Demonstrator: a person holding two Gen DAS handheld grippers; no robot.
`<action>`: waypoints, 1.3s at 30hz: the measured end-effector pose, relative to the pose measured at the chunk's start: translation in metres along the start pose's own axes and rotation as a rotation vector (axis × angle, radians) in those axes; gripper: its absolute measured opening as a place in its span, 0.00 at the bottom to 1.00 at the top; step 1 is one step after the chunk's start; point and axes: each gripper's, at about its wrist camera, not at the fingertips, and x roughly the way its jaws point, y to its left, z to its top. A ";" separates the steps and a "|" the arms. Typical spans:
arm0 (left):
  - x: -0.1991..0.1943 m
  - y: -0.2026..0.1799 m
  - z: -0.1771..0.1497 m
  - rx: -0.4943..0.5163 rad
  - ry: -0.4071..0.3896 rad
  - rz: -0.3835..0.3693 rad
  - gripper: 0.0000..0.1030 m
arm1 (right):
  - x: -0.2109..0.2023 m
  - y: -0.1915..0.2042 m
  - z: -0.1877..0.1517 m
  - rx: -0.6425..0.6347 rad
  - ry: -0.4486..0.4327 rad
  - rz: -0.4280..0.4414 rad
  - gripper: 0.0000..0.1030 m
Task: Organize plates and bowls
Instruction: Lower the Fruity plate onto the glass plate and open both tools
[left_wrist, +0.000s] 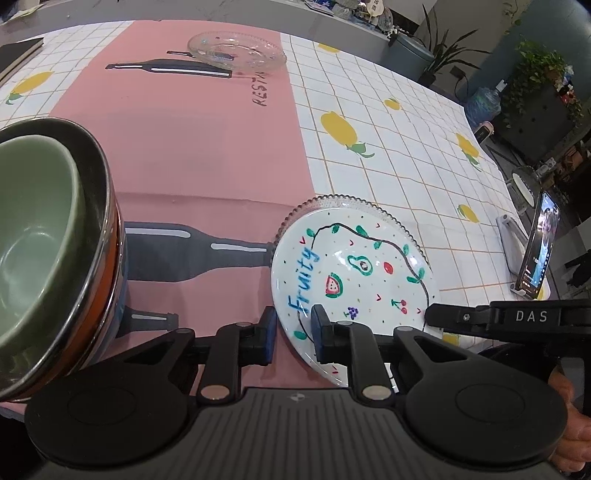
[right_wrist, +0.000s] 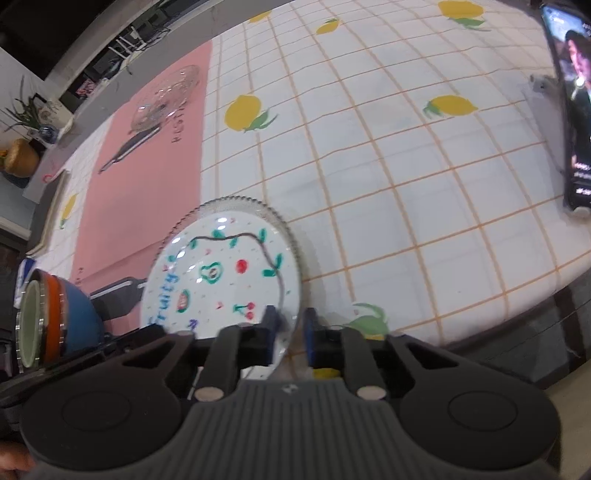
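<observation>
As things stand at the table, setting: a white checked tablecloth (left_wrist: 388, 166) printed with lemons, with a pink placemat (left_wrist: 203, 147) laid over its left part.
Fruity plate: the white plate (left_wrist: 354, 273) painted with fruit and the word "Fruity" rests on a clear glass plate (left_wrist: 332, 201), whose beaded rim shows behind it. The pair straddles the mat's right edge. The white plate overhangs on the near side.
Left gripper: the left gripper (left_wrist: 294, 332) is narrow and set astride the plate's near-left rim, one pad over the painted face and one outside it. A sliver of mat shows between the outer pad and the rim, so there is no firm pinch.
Right gripper: the right gripper (right_wrist: 290, 332) is narrow and astride the near-right rim, with its left finger over the painted face. The view is blurred there, so I cannot tell whether its pads press on the rim.
Bowl stack: a green bowl (left_wrist: 33, 236) is nested in a steel-rimmed bowl (left_wrist: 99, 206), with orange and blue bowls beneath. The stack stands on the mat to the left of the plate and apart from it.
Second glass plate: a second glass plate (left_wrist: 236, 50) lies at the mat's far end, well apart from the rest.
Phone: a phone (left_wrist: 539, 247) is propped upright on a stand at the cloth's right edge with its screen lit.
</observation>
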 end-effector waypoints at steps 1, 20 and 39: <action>-0.001 0.000 0.000 0.000 0.000 0.001 0.20 | 0.000 0.000 0.000 -0.005 -0.002 -0.002 0.10; 0.005 -0.003 0.016 0.012 -0.033 0.018 0.18 | -0.004 0.005 0.007 -0.011 -0.090 -0.017 0.07; 0.010 -0.001 0.015 0.021 -0.026 0.020 0.18 | 0.001 0.012 0.012 -0.069 -0.130 -0.061 0.04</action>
